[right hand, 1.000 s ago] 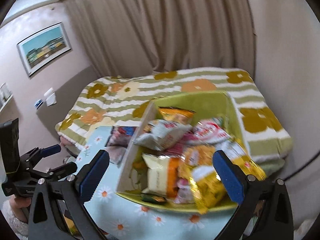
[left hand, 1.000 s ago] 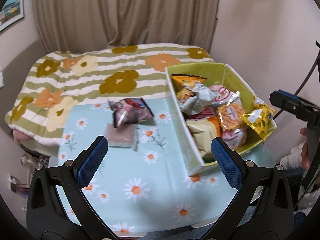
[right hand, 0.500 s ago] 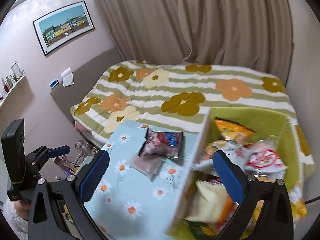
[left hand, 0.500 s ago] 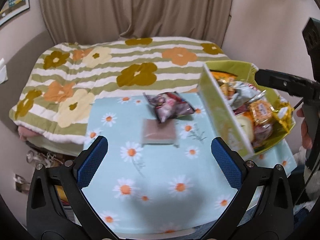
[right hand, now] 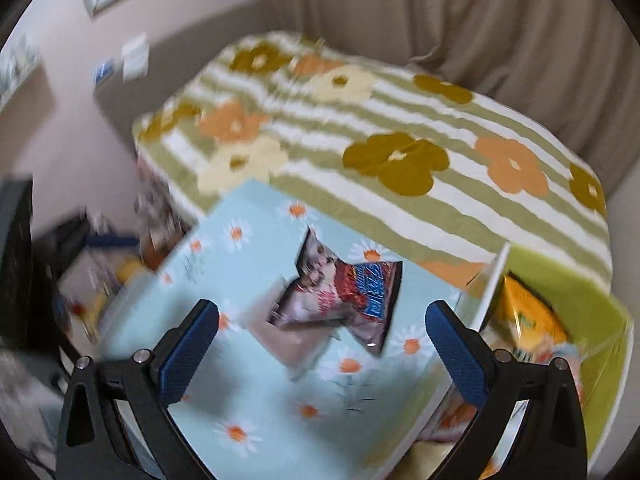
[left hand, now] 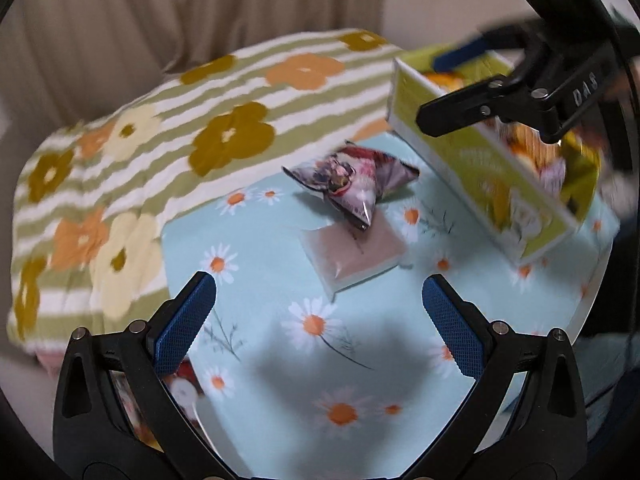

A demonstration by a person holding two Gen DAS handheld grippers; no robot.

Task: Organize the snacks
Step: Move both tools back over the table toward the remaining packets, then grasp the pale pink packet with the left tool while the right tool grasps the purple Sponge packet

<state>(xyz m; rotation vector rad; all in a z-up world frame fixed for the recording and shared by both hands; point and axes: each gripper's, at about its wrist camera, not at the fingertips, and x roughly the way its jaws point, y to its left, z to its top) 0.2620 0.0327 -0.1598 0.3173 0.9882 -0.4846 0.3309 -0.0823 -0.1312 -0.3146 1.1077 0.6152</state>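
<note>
Over the near left part of the daisy-print table, the left gripper is hovering with its blue-padded fingers spread wide and nothing sitting between them. Beyond the table's far left edge, a bed is lying under a striped flower-print blanket, and beige curtains are hanging behind it. Below the left finger, past the table's edge, some colourful packets are showing, too blurred to tell apart.

Toward the middle of the table, a flat brownish packet is lying on the cloth, and a shiny pink and dark snack bag is lying just behind it, overlapping its far corner. In the right wrist view the same snack bag is showing blue lettering and is partly covering the flat packet. Both are sitting well ahead of the right gripper, whose fingers are also standing wide apart and gripping nothing.

Farther right, a green box is standing on the table's right side, crammed with snack packets that are blurring together. From the left wrist camera, the right gripper is hanging above that box. From the right wrist camera, the box's green wall is curving round an orange packet at the right edge.
</note>
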